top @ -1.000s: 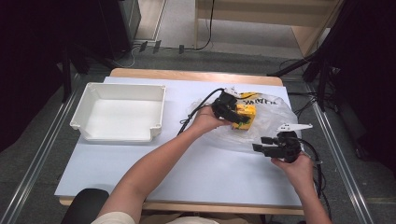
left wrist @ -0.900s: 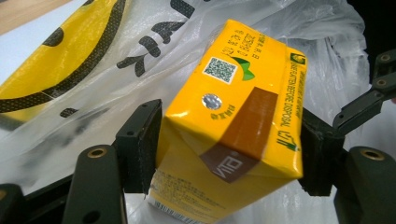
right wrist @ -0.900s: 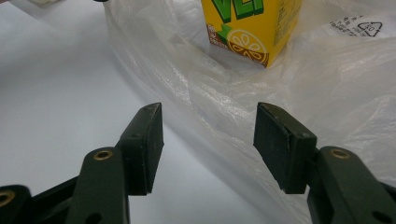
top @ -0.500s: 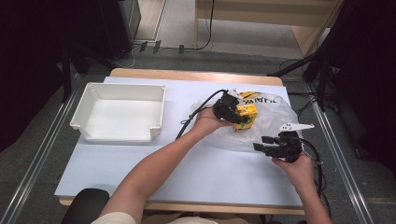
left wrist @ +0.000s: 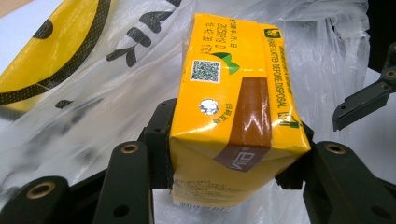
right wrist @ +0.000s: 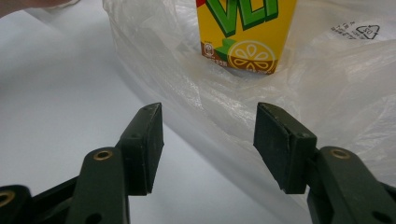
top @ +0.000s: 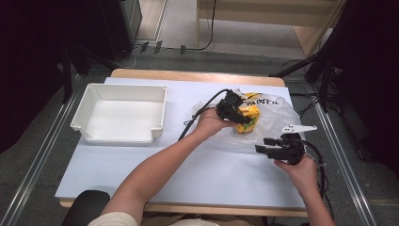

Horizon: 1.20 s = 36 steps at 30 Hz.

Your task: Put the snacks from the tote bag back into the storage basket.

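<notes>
A yellow drink carton [top: 249, 117] lies on a clear plastic bag [top: 277, 120] printed with a yellow face, right of the table's middle. My left gripper [top: 241, 117] reaches over it from the left. In the left gripper view its jaws have just been closing, and both pads now press the sides of the carton [left wrist: 233, 107] above the bag [left wrist: 93, 93]. My right gripper [top: 260, 145] rests at the bag's near edge, pointing left, and is open. In its own view my right gripper [right wrist: 209, 140] grips nothing; the bag [right wrist: 327, 93] and carton [right wrist: 245, 32] lie beyond.
A white rectangular tray [top: 124, 87] stands at the table's back left. The table is covered by a white sheet [top: 141, 165]. Black cables trail from both grippers across the sheet and off the right edge.
The left gripper's jaws have closed in on the yellow carton, and that hand shifted slightly. The right gripper has kept still.
</notes>
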Motion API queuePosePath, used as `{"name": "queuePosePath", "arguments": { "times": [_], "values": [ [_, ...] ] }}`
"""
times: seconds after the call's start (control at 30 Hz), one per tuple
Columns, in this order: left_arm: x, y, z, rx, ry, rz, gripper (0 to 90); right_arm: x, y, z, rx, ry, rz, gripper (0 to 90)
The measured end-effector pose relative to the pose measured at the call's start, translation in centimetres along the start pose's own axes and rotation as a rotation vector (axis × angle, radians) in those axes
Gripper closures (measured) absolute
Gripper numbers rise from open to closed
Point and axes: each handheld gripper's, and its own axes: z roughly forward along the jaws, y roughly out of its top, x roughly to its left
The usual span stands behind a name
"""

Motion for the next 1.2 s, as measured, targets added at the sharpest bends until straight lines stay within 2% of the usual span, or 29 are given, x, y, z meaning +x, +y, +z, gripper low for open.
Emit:
{"name": "queuePosePath", "arguments": {
  "times": [0.27, 0.43, 0.6, 0.7, 0.87, 1.07, 1.2],
  "values": [
    [-0.1, 0.7, -1.0, 0.005, -0.015, -0.009, 52.1, 0.1, 0.0, 0.0, -0.002, 0.008, -0.003, 43.7],
    [-0.1, 1.4, -2.4, -0.009, -0.018, -0.012, 52.1, 0.1, 0.0, 0.0, -0.010, 0.012, -0.006, 43.7],
    [0.0, 1.7, -3.8, -0.010, -0.048, -0.032, 52.1, 0.2, 0.0, 0.1, -0.010, 0.013, -0.002, 43.7],
    [-0.3, 1.7, -4.5, -0.009, -0.051, -0.024, 52.1, 0.2, 0.1, 0.0, -0.017, 0.014, -0.002, 43.6],
    [-0.6, 1.5, -5.8, -0.009, -0.068, -0.026, 52.1, 0.6, 0.3, 0.0, 0.010, -0.022, -0.040, 43.5],
    [-0.5, 0.6, -7.4, -0.019, -0.087, -0.046, 52.0, 0.9, 0.9, -0.2, 0.008, -0.013, -0.026, 42.9],
    [-0.3, -0.2, -8.2, -0.006, -0.083, -0.047, 52.0, 1.2, 1.2, -0.2, -0.007, 0.021, -0.006, 42.3]
  ]
}}
